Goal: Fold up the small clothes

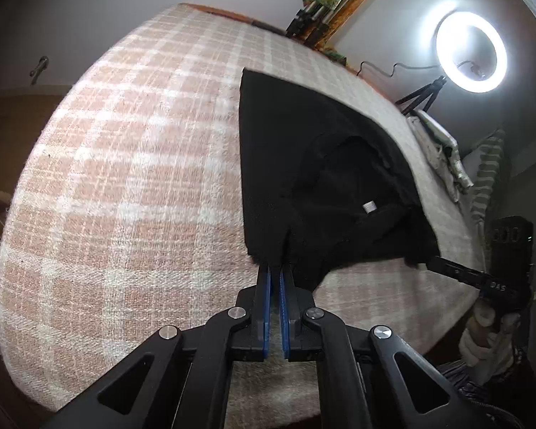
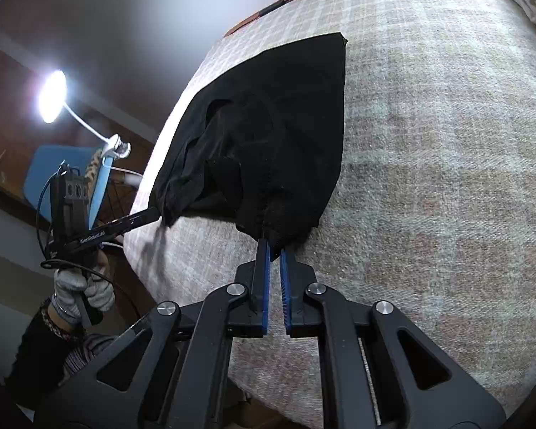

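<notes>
Jaws of the left gripper were clamped on the near corner of the small black cloth garment, which lay on the pink-and-white checked blanket. From the right wrist, the right gripper pinched the garment's other near corner, the gloved hand alongside. Both corners should probably travel together, level and taut, so the fold lands square.

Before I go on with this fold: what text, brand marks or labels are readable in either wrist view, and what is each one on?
"GenRobot.AI": white print along the finger of the left hand-held gripper, seen from the right wrist; small, so the spelling is unsure.
"OAS"-like white letters: on the right hand-held gripper, seen from the left wrist; partial, not reliably readable.
White tag on the black garment: too small to read.
</notes>
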Tool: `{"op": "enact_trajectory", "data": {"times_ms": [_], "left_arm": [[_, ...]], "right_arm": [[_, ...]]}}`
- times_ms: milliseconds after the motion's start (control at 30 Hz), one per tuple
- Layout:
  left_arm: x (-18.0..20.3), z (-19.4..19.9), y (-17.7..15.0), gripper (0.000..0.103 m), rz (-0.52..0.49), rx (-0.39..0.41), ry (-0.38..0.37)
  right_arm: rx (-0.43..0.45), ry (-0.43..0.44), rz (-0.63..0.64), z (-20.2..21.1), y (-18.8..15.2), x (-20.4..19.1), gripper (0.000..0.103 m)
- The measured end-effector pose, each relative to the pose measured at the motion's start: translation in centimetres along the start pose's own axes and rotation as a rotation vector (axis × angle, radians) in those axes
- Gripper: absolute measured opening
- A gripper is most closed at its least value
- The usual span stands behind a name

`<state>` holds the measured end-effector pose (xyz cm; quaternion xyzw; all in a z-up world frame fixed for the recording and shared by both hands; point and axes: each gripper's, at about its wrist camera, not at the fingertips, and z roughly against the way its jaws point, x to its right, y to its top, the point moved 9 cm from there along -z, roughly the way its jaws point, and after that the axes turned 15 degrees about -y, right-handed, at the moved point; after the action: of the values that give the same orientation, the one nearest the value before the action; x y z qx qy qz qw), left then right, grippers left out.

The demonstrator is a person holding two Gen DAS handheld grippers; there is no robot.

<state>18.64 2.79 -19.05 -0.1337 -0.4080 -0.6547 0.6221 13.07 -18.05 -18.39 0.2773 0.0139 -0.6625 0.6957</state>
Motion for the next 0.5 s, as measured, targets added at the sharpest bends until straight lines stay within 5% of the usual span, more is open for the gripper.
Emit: {"op": "enact_trajectory", "data": {"times_ms": [200,300,400,500], "left_arm": [[-0.8,2.8,1.4,0.001,0.012,0.074,0.015],[-2.3,2.2,0.8,0.002,0.046,0.052,0.035],[-2.2,1.5,-0.3,0.032,0.033,0.001,0.032],[-1.6,2.1,0.0,0.039,-0.029,0.019,0.077]], "right_arm": [[0.067,0.094,-0.022,3.5,0.9,-0.5,0.004],[0.028,0.019,-0.006,2.3,-0.1,0.5,0.005],[-0.015,-0.041,0.045,1.2,-1.3,1.1,0.005],[0.004,-0.053,0.058,1.6,-0.7,1.2,0.007]]}}
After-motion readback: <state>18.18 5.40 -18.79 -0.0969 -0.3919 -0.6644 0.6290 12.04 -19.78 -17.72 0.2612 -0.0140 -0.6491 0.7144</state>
